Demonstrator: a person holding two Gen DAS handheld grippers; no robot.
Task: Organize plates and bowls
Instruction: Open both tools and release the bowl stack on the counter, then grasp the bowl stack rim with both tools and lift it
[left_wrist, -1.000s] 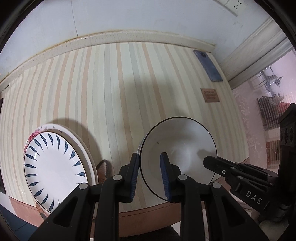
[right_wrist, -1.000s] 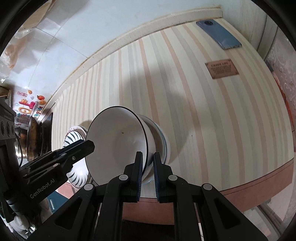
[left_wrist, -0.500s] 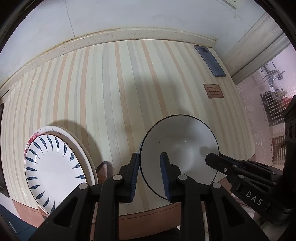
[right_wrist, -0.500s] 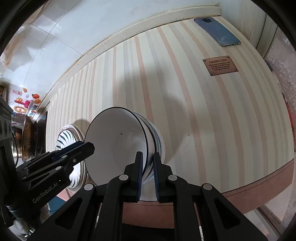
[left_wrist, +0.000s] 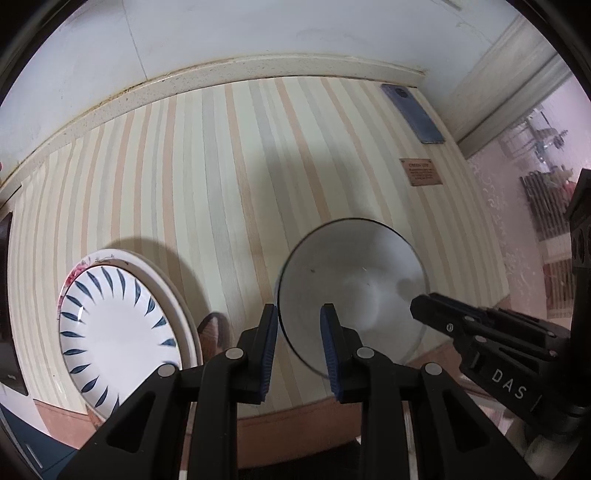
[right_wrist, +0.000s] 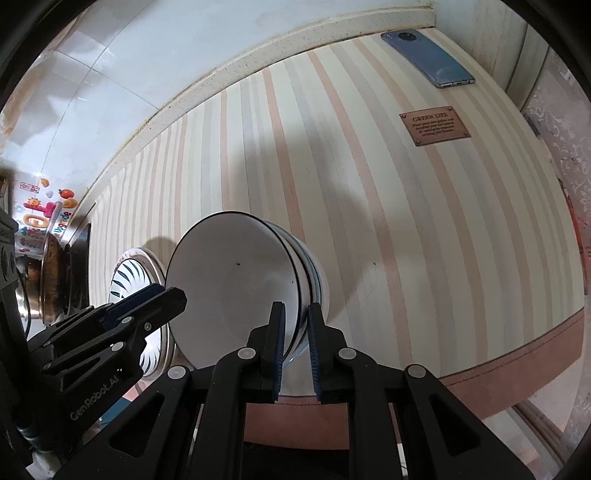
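The bowls sit in a stack, one inside the other, near the front edge of the striped tabletop. The plates lie in their own pile just beside them, a blue-leaf plate on top of a bigger one. So like goes with like, which is what tidying them asks for.

The left gripper has its fingers set narrow over one side of the stack's rim, one finger inside the top bowl and one outside. The right gripper does the same on the other side. Its fingers are opening a tiny bit, with the rim between them.

Two grips on opposite sides make sense. A stack of bowls is heavy and slippery, and one pinch on the edge could let it tip. Both grippers point mostly down, so the fingers can hook over the rim.

I think the stack is being steadied or set in place. The phone is well apart at the back, out of the way.
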